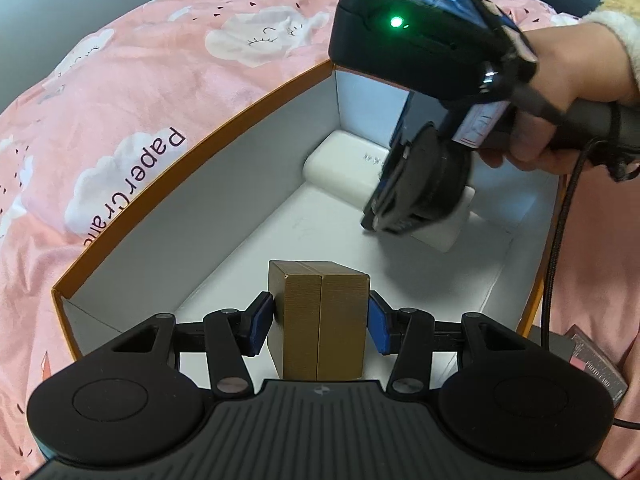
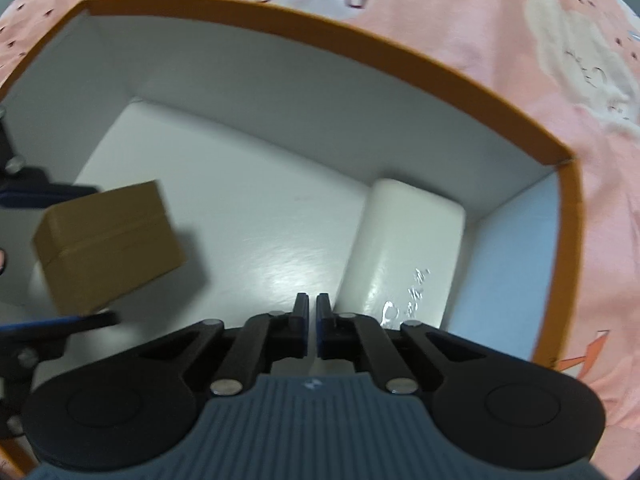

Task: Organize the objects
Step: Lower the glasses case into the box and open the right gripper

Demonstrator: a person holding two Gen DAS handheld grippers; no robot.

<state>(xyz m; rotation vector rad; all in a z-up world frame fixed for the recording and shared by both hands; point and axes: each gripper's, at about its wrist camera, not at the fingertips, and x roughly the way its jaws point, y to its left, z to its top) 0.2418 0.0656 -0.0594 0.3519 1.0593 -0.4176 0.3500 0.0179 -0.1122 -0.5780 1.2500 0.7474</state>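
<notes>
Two grippers: both reach down into one orange-rimmed box (image 1: 192, 148) with white inner walls, set on a pink cloud-print bedcover (image 1: 132, 52).
Left gripper (image 1: 322, 322): jaws stand wide, with a brown box (image 1: 324, 320) between the blue pads (image 1: 259, 322); the pads lie against its two side faces, so it appears clamped.
Brown box: a rectangular block, matte brown with a fine grain, and a seam running down the middle of the face toward the camera; its long axis runs along the fingers, pointing down toward the white floor of the box.
Right gripper (image 2: 312, 330): jaws drawn together with only a thin slit between them, nothing in it; it points steeply down at the floor.
White case (image 2: 404, 248): smooth, glossy, with rounded corners and faint silvery lettering; it lies flat just ahead and to the right of the right gripper's tips, its long axis running away from them into the far corner.
Hand (image 1: 576, 100): grips the right gripper's handle, with a fuzzy pale sleeve behind it.
</notes>
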